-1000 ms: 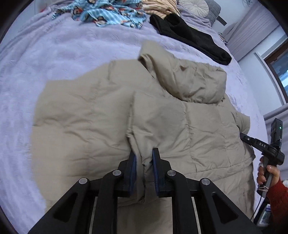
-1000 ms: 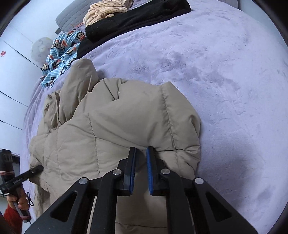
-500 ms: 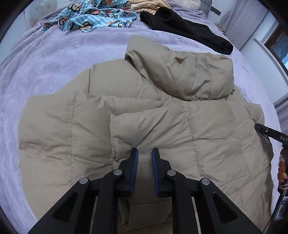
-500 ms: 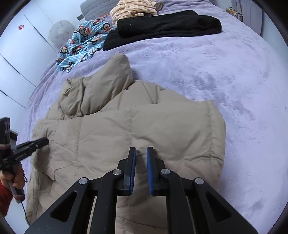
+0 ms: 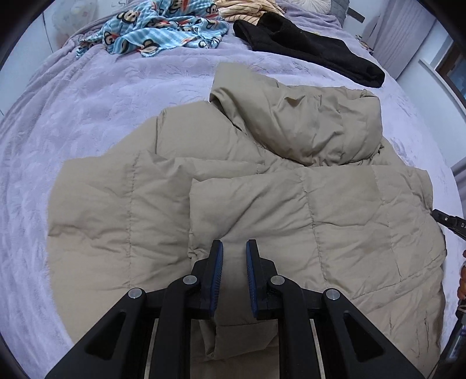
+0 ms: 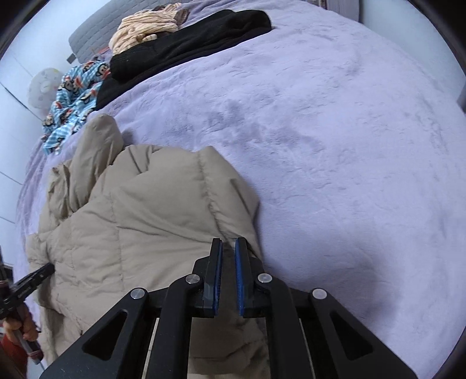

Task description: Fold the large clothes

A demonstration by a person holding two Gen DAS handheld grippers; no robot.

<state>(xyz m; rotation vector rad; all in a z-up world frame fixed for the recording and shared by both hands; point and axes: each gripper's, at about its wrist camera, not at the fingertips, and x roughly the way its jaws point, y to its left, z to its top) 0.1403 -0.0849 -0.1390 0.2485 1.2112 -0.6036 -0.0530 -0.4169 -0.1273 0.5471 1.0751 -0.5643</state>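
Observation:
A beige quilted puffer jacket lies spread on the lilac bedspread, hood toward the far side, one sleeve folded across its body. It also shows in the right wrist view. My left gripper hovers over the folded sleeve, jaws slightly apart and empty. My right gripper sits at the jacket's right edge, jaws narrowly parted; whether fabric is pinched between them is unclear. The right gripper's tip shows at the right edge of the left wrist view.
A blue monkey-print garment, a striped beige garment and a black garment lie at the far end of the bed. Bare lilac bedspread stretches right of the jacket. A window and wall stand at far right.
My left gripper let go of the sleeve, which now lies folded across the jacket. My right gripper moved to the jacket's right edge.

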